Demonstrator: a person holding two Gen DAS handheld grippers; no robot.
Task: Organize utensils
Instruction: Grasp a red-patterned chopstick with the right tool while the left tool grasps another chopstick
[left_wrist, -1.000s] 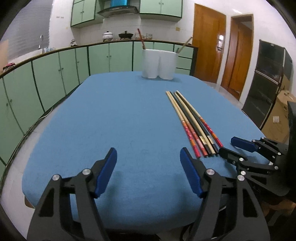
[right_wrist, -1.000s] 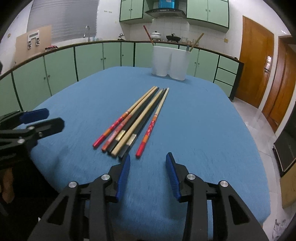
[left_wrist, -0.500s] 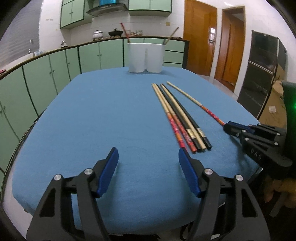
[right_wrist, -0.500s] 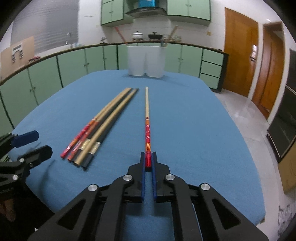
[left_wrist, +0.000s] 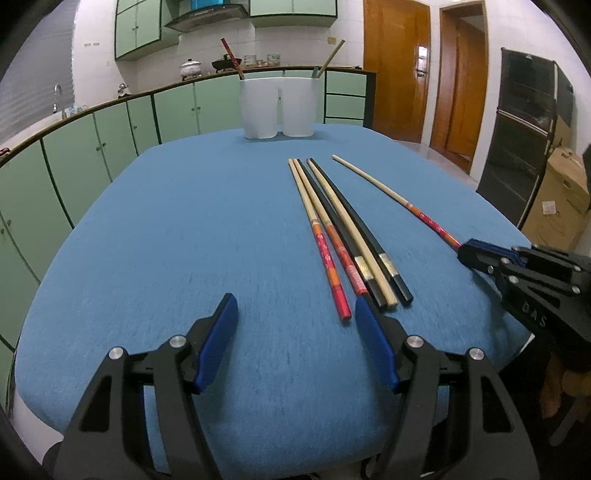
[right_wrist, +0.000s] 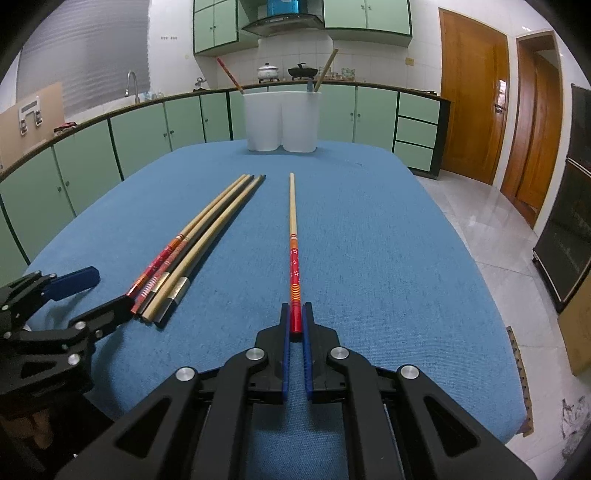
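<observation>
- "DAS" was printed on the right gripper (left_wrist: 466, 251), lower right of the left wrist view.
- It clenched a red-ended chopstick (right_wrist: 294, 254).
- The left gripper (left_wrist: 295, 328) held nothing, jaws closing.

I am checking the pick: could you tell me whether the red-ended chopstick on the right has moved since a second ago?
Yes. The red-ended chopstick was pulled sideways, rightward, from the bundle, clamped in the right hand-held gripper.

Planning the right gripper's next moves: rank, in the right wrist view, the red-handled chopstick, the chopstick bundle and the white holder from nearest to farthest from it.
1. Red-handled chopstick: clamped in the right gripper, pointing straight ahead.
2. Chopstick bundle: lying on the cloth, to the left.
3. White holder: at the table's far end.
</observation>
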